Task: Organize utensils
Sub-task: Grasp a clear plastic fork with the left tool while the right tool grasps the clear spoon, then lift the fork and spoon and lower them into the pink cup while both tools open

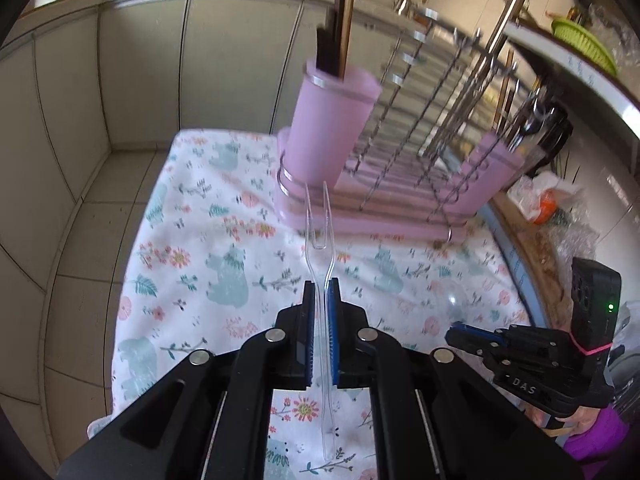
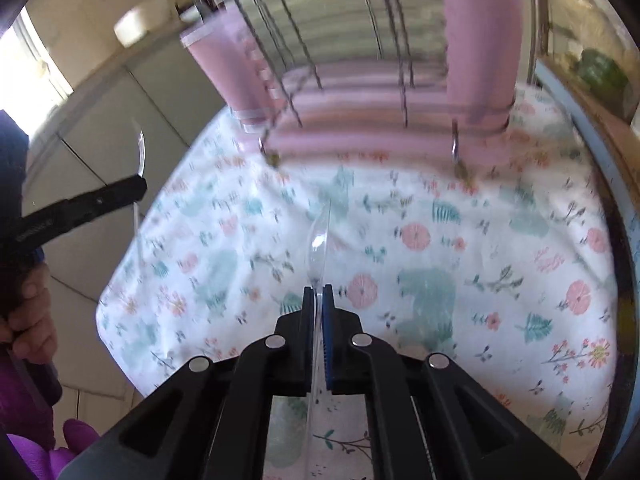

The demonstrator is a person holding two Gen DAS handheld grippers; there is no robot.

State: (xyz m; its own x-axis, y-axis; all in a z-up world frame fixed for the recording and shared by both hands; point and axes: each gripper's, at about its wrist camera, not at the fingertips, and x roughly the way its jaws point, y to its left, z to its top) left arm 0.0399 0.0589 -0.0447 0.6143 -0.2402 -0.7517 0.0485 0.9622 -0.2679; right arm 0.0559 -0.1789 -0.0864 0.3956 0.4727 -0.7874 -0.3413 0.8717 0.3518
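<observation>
Left tool clamps clear fork; right tool clamps clear spoon. Neither yet in pink holder, which already has utensils. Floral worktop shows no loose cutlery.

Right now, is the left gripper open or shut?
Shut: the left gripper pinches the clear plastic fork between its blue pads.

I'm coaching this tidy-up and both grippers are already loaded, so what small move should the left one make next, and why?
Probably lift the left gripper forward and up toward the pink holder on the drying rack. Its jaws are shut on a clear two-pronged fork, prongs pointing at that holder, which stands higher and already contains dark-handled utensils.
</observation>
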